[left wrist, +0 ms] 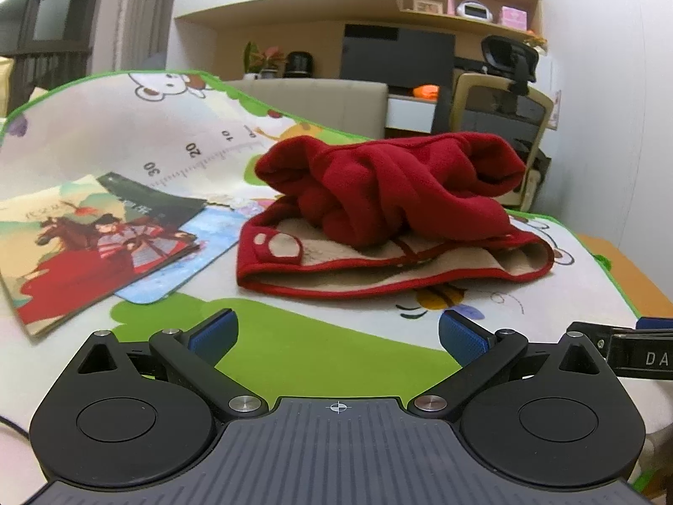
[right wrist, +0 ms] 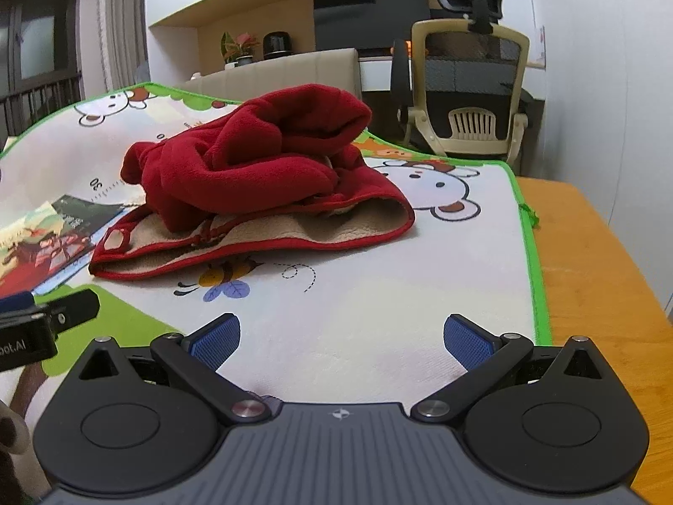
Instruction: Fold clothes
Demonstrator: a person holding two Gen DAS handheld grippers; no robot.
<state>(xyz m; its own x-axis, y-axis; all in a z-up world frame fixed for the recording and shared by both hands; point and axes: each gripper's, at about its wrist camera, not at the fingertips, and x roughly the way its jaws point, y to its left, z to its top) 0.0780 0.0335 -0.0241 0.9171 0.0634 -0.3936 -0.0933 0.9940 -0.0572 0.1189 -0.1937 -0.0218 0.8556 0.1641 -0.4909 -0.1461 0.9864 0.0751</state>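
Observation:
A crumpled red fleece garment (left wrist: 391, 198) with a beige lining lies bunched on a cartoon-print mat (left wrist: 126, 134). In the right wrist view the same red garment (right wrist: 252, 168) sits ahead and to the left, its beige inside showing along the near hem. My left gripper (left wrist: 338, 336) hovers open a short way in front of the garment, with nothing between its blue pads (left wrist: 214, 334). My right gripper (right wrist: 340, 338) is also open over bare mat (right wrist: 441, 261), nearer than the garment and to its right. Neither gripper touches the cloth.
A picture book (left wrist: 84, 235) and a blue card (left wrist: 189, 252) lie on the mat left of the garment. The mat covers a wooden table (right wrist: 589, 252) whose right edge is bare. An office chair (right wrist: 467, 97) stands behind the table, near a white wall.

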